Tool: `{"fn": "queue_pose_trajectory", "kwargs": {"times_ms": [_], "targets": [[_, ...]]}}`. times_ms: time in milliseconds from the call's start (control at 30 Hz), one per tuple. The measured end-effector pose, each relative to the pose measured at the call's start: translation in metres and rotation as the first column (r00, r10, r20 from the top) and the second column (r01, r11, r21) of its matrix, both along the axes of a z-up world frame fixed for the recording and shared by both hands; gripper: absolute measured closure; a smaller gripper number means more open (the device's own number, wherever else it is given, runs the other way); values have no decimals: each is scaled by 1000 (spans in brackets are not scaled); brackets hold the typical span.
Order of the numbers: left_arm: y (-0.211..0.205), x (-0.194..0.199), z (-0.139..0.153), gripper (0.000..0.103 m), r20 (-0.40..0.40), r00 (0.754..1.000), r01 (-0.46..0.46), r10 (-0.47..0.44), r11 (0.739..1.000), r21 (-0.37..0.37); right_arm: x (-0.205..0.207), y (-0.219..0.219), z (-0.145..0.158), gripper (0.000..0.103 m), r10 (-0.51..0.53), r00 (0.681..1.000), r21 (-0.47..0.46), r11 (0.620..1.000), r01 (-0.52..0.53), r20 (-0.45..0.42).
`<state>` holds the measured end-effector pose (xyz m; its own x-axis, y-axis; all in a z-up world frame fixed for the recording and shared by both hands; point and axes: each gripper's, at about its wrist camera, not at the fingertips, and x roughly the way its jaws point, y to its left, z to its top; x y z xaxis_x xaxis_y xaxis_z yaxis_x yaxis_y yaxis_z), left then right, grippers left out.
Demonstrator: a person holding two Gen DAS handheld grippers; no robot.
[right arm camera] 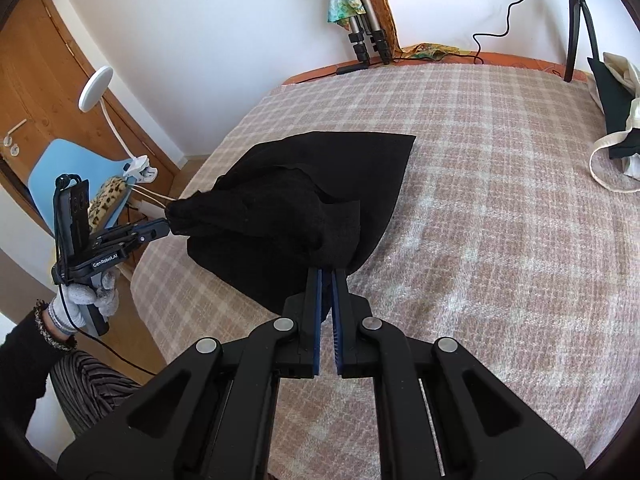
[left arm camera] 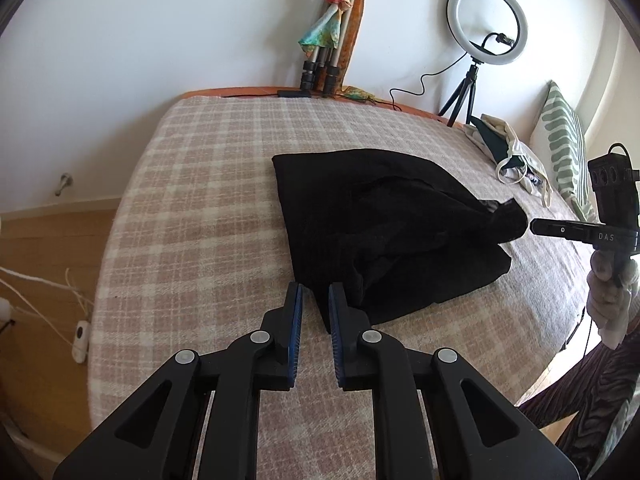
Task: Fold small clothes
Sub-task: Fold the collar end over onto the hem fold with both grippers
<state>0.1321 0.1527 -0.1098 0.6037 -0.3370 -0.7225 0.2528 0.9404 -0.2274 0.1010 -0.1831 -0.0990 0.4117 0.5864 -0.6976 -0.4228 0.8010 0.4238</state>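
Observation:
A black garment [left arm camera: 384,224] lies partly folded on the plaid bed cover [left arm camera: 200,208]. My left gripper [left arm camera: 316,292] is shut on the garment's near corner, and the cloth sits between its blue pads. In the right wrist view the left gripper [right arm camera: 166,226] pinches a bunched end of the garment [right arm camera: 304,200] and holds it lifted. My right gripper [right arm camera: 327,276] is shut on another corner of the garment. In the left wrist view the right gripper [left arm camera: 534,226] holds the garment's far right end off the bed.
A pile of light and dark green clothes [left arm camera: 508,152] lies at the bed's far right by a striped pillow [left arm camera: 564,140]. A ring light on a tripod [left arm camera: 486,24] and folded tripods [left arm camera: 324,60] stand by the wall. A blue chair [right arm camera: 76,172] stands left of the bed.

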Motion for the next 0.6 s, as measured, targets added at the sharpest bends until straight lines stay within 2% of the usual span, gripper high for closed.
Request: {"fn": "queue_pose_trajectory", "kwargs": {"times_ms": [67,133,167,200,233,333,433,500,567,600], "targets": [[7,-5,4,81,-13,999,-34,34,999,-35,0,-10,-1,96,-25,999,62,998,27,-38],[15,-3,4,55,-57,996,-77,70,990,-121,4,-16,-6,89,-57,994,99,993,66,-92],[18,-2,3,52,-80,992,-107,95,981,-162,7,-17,-12,75,-79,989,100,991,92,-122],[20,1,0,51,-113,986,-142,122,969,-200,10,-18,-18,62,-97,984,113,987,115,-151],[22,4,-5,51,-152,979,-170,136,954,-245,12,-19,-24,59,-109,977,130,982,134,-182],[23,11,-24,51,-269,951,-247,151,895,-372,22,-19,-46,58,-103,950,187,969,163,-296],[20,14,-40,54,-335,929,-299,156,851,-431,27,-20,-61,58,-107,928,217,957,193,-356],[18,15,-44,54,-356,922,-310,150,837,-451,29,-23,-68,58,-100,914,265,940,217,-393],[13,17,-45,56,-357,924,-299,136,838,-455,29,-23,-71,58,-89,907,295,929,224,-412],[10,18,-44,65,-353,926,-292,133,844,-449,29,-22,-72,58,-83,907,297,929,220,-413]]}}
